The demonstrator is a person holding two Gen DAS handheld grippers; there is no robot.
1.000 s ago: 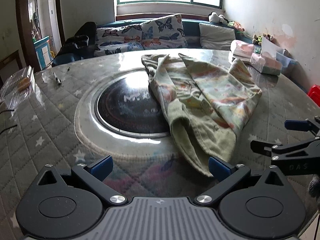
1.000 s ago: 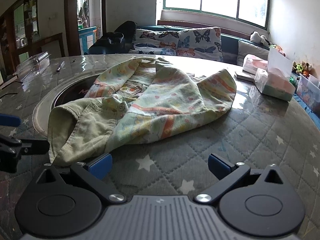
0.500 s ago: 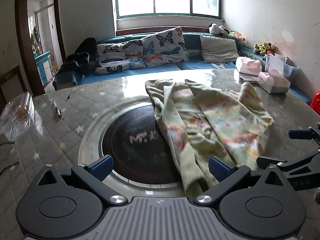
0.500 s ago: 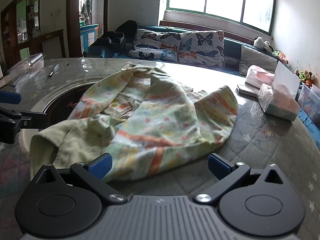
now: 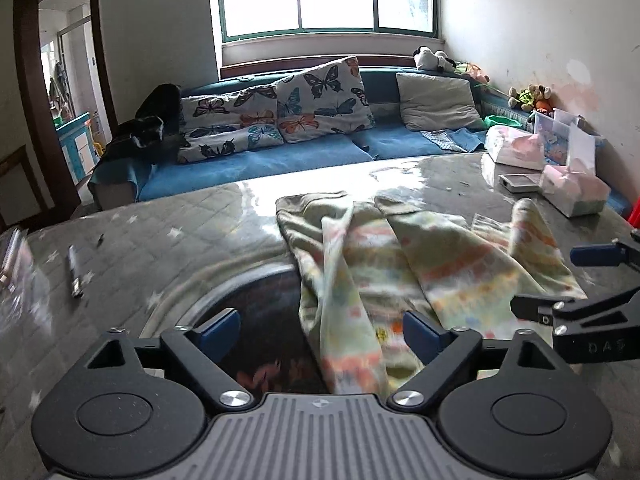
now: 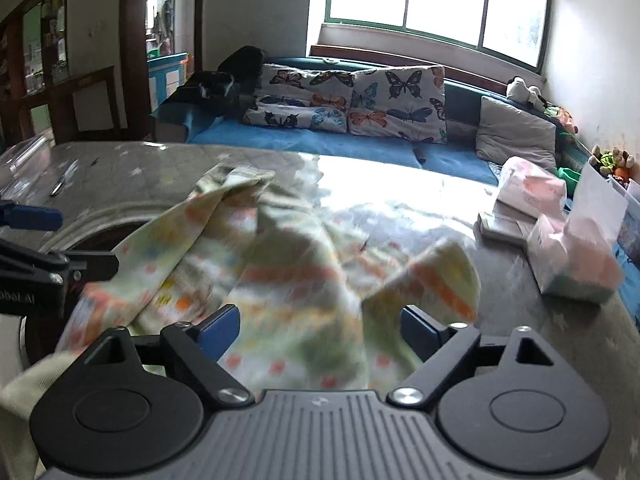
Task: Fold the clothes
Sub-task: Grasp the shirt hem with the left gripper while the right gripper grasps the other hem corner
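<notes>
Because the shirt is soft and floppy (it lies bunched near the table's middle, partly over the round dark plate), I think the left gripper and right gripper, both wide open and holding nothing, should pinch its near edge.

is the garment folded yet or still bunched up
Still bunched: the garment lies rumpled on the table, with loose overlapping flaps and uneven edges, no neat fold.
</notes>
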